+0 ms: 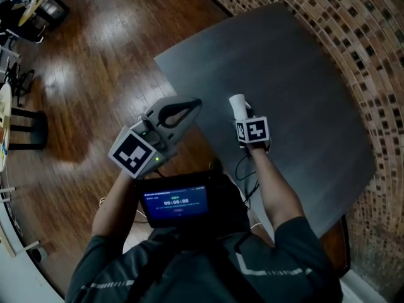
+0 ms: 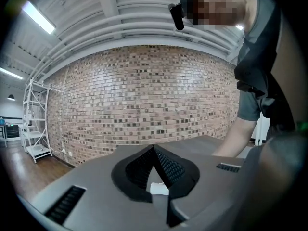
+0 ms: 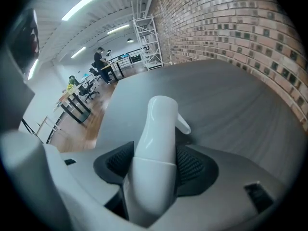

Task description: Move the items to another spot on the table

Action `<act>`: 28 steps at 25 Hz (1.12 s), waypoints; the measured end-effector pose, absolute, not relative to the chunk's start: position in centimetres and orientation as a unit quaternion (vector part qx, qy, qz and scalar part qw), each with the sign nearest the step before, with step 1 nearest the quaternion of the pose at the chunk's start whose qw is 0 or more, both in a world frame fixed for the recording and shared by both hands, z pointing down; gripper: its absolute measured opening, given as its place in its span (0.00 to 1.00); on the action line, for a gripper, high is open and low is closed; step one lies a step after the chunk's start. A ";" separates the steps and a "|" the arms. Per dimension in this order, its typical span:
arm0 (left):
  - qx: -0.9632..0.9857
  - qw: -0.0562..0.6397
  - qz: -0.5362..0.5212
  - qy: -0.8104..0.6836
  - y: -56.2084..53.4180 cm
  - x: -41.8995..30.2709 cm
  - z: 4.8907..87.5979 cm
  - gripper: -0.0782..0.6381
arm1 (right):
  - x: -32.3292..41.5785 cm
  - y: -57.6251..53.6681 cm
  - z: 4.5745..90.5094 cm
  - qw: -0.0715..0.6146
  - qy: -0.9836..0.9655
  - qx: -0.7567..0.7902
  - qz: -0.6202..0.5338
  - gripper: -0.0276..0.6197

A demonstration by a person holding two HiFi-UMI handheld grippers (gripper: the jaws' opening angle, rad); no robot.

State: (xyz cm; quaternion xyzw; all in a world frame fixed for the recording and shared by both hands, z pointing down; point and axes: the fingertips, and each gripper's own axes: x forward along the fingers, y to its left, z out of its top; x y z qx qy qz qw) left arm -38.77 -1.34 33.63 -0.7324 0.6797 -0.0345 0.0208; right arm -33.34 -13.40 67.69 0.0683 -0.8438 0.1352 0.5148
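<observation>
The right claw (image 3: 155,166) grasps a white bottle (image 3: 161,121). It should keep the bottle upright and set it squarely on the counter (image 3: 231,95) ahead. The left claw (image 2: 154,153) is clenched and empty.

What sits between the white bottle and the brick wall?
Only bare table from white bottle to brick wall, seen in right gripper view and head view.

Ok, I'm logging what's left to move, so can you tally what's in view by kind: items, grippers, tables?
White spray bottle: 1, clamped in the right gripper
Grippers: 2, the right one and the left gripper, whose jaws are shut and grip nothing
Table: 1, dark grey, with no other item on it
Total: 4
</observation>
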 end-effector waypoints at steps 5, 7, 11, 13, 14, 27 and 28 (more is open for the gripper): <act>-0.730 0.013 -0.035 0.682 -1.5 -39.2 34.3 0.11 | -33.5 -13.5 68.0 0.517 -0.843 0.067 0.130 0.47; -0.729 0.013 -0.034 0.683 -1.3 -39.1 34.4 0.11 | -33.6 -13.3 67.9 0.517 -0.843 0.065 0.129 0.48; -0.731 0.015 -0.039 0.682 -0.8 -38.8 34.2 0.11 | -33.5 -13.0 68.0 0.519 -0.841 0.057 0.142 0.49; -0.729 0.018 -0.037 0.683 -0.5 -38.9 33.6 0.11 | -33.2 -13.4 67.9 0.518 -0.842 0.066 0.136 0.55; -0.727 0.019 -0.035 0.685 -0.3 -38.9 33.4 0.11 | -33.1 -13.6 67.6 0.514 -0.845 0.071 0.132 0.60; -0.748 0.068 -0.007 0.661 4.1 -35.8 29.2 0.11 | -28.0 -12.9 56.7 0.387 -0.899 0.141 0.148 0.47; -0.753 0.071 -0.003 0.654 4.2 -35.3 28.9 0.11 | -27.2 -12.8 55.3 0.371 -0.905 0.146 0.147 0.45</act>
